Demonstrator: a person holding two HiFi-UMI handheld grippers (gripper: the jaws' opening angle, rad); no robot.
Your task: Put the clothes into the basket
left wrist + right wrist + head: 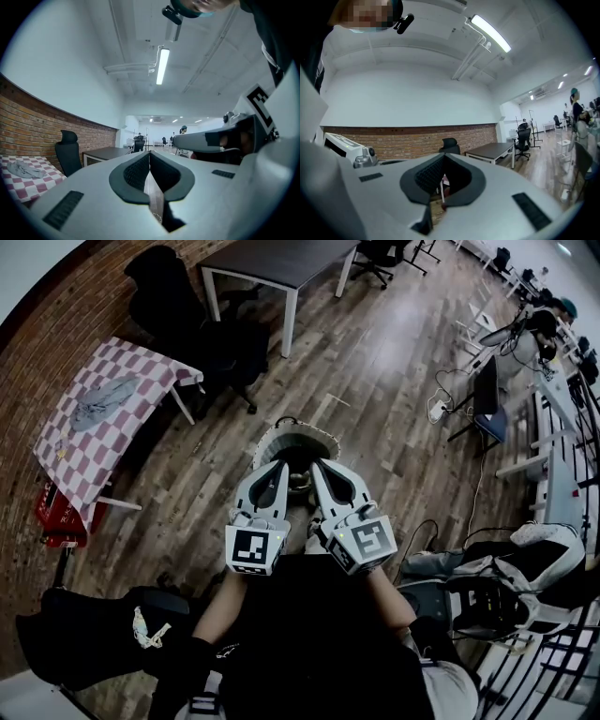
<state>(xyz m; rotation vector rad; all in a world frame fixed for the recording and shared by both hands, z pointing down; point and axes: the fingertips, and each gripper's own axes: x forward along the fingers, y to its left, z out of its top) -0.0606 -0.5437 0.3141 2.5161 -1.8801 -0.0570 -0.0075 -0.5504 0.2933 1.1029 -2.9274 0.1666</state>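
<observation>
The left gripper (277,468) and right gripper (318,467) have smooth, matt pale-grey plastic shells, with finely ribbed black pads (135,172) (rubbery in look). The floor (375,381) is plank wood with a faint sheen, and the wall (47,338) is rough red brick. A checked tablecloth (84,451) carries a limp grey garment (103,401) of soft cloth, and the basket (281,432) has a pale rim that looks woven.

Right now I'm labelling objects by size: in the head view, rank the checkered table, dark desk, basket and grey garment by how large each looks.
1. checkered table
2. dark desk, cropped at the top edge
3. basket and grey garment: look alike, and the basket is partly hidden
</observation>
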